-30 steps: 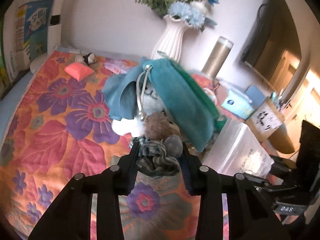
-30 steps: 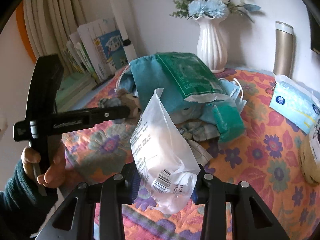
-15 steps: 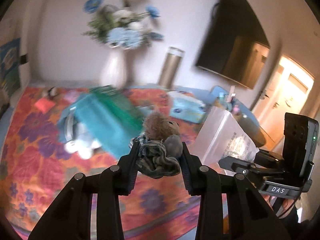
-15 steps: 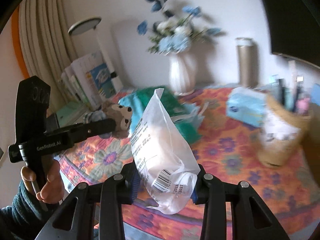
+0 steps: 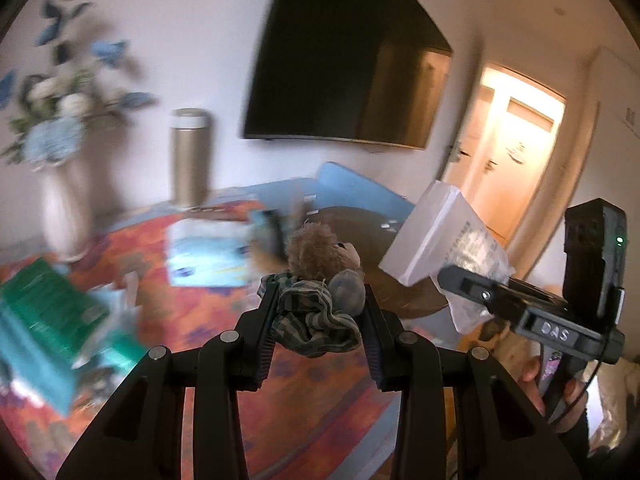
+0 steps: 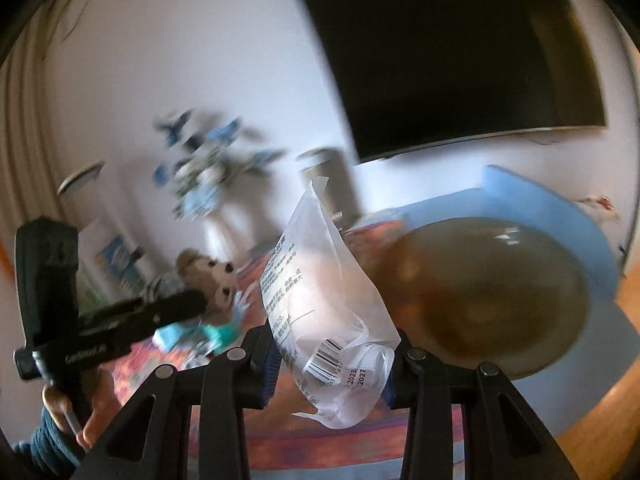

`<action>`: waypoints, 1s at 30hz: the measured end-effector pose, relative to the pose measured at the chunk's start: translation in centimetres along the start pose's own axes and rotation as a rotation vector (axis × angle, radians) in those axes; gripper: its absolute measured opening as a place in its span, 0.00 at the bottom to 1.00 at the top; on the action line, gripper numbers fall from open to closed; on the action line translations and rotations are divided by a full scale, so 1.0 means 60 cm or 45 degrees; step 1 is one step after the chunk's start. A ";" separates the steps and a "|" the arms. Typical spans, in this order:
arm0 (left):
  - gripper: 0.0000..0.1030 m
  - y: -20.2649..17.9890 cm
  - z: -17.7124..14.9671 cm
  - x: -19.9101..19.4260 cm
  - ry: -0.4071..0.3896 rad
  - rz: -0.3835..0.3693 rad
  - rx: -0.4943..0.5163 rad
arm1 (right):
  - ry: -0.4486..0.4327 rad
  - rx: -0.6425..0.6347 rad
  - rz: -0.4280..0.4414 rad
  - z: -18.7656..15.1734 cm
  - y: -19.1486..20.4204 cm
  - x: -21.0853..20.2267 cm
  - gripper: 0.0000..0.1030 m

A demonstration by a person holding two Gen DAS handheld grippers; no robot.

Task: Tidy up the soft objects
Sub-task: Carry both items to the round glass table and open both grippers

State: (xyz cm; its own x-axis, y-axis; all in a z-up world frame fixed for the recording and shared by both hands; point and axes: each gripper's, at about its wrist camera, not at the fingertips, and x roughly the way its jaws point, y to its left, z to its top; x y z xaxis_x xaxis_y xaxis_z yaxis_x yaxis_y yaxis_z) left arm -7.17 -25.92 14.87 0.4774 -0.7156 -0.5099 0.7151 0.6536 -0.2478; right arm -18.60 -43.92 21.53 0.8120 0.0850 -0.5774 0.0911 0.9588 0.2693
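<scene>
A small brown plush bear in a plaid scarf sits between the fingers of my left gripper, which is shut on it, held in the air above the floral cloth. My right gripper is shut on a clear plastic bag with printed text and a barcode. In the left wrist view the same plastic bag shows at the right, in the other hand-held gripper. In the right wrist view the plush bear shows at the left. A round brown woven basket lies just beyond the bag.
A white vase of blue flowers and a gold flask stand at the back. A teal and green heap lies at the left, a light blue packet mid-cloth. A dark screen hangs on the wall; a lit doorway is at right.
Both grippers have swung right and upward, each keeping hold of its load. The teal heap and the vase slid to the left of both views, and the brown basket came into view.
</scene>
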 end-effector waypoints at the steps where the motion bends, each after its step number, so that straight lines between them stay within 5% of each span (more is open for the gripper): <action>1: 0.34 -0.010 0.008 0.016 0.013 -0.022 0.005 | -0.012 0.024 -0.023 0.006 -0.020 -0.004 0.36; 13: 0.34 -0.126 0.071 0.179 0.087 0.019 0.155 | 0.099 0.332 -0.314 0.070 -0.222 0.072 0.38; 15: 0.39 -0.131 0.077 0.204 0.103 0.024 0.160 | 0.138 0.377 -0.295 0.077 -0.245 0.091 0.50; 17: 0.51 -0.136 0.079 0.221 0.101 0.047 0.169 | 0.142 0.409 -0.287 0.079 -0.257 0.097 0.80; 19: 0.75 -0.134 0.077 0.226 0.095 0.079 0.165 | 0.116 0.417 -0.291 0.078 -0.261 0.096 0.80; 30: 0.77 -0.134 0.066 0.175 0.056 -0.019 0.162 | 0.114 0.437 -0.288 0.045 -0.251 0.056 0.80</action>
State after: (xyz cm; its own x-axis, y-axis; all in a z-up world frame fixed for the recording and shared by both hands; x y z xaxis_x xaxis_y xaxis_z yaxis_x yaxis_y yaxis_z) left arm -5.92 -39.65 14.77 0.4456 -0.7117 -0.5430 0.7822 0.6046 -0.1505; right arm -15.69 -58.79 17.64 0.6976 -0.0795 -0.7120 0.4606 0.8111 0.3606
